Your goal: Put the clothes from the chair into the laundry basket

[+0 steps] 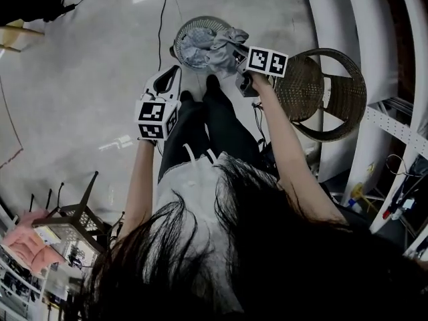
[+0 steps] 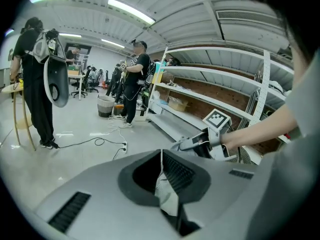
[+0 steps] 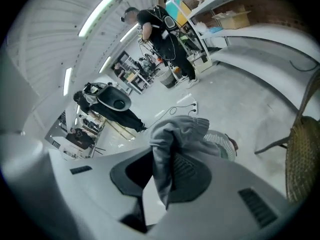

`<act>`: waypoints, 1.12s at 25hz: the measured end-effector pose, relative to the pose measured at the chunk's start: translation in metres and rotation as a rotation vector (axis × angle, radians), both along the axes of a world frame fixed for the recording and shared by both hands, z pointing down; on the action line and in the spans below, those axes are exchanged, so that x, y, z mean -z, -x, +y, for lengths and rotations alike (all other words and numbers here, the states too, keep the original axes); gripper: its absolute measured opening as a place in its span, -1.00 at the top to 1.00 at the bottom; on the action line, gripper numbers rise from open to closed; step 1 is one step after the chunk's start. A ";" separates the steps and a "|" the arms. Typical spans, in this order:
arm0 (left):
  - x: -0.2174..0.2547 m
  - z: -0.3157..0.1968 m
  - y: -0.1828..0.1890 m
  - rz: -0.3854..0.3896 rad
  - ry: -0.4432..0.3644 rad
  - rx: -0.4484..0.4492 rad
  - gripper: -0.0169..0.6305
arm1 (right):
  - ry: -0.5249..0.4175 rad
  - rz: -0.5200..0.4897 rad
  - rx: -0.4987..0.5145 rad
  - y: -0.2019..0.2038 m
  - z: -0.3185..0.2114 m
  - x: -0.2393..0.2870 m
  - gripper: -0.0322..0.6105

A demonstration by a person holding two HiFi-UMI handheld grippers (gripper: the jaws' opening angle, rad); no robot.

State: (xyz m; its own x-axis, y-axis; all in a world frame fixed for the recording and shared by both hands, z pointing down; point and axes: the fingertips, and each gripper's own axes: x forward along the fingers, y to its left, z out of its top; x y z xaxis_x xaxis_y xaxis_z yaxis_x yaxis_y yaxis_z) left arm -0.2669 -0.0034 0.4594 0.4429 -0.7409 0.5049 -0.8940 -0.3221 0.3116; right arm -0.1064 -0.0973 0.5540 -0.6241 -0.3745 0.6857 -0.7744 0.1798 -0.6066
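Observation:
The round white laundry basket [image 1: 196, 27] stands on the floor ahead of my feet. A grey garment [image 1: 210, 45] hangs over its rim, and my right gripper [image 1: 231, 55] is shut on it. In the right gripper view the grey garment [image 3: 170, 144] drapes across the jaws of my right gripper [image 3: 162, 159], above the basket [image 3: 222, 144]. The wicker chair [image 1: 328, 92] to the right has a bare seat. My left gripper [image 1: 170, 79] hangs left of the basket; in its own view my left gripper [image 2: 161, 154] has its jaws together with no cloth between them.
White metal shelving [image 1: 394, 119] runs along the right, behind the chair. A cable [image 1: 160, 25] trails over the grey floor [image 1: 87, 79] past the basket. A black wire crate [image 1: 73, 223] sits at lower left. Several people [image 2: 135, 79] stand far off in the hall.

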 end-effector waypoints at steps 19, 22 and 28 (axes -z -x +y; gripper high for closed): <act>-0.095 -0.045 -0.004 0.016 0.111 0.218 0.88 | 0.136 0.228 0.276 -0.005 -0.036 -0.182 0.66; -0.111 -0.054 -0.009 0.014 0.122 0.200 0.88 | 0.159 0.249 0.307 -0.008 -0.033 -0.211 0.66; -0.144 -0.064 -0.023 0.009 0.152 0.176 0.88 | 0.179 0.324 0.382 -0.021 -0.033 -0.265 0.66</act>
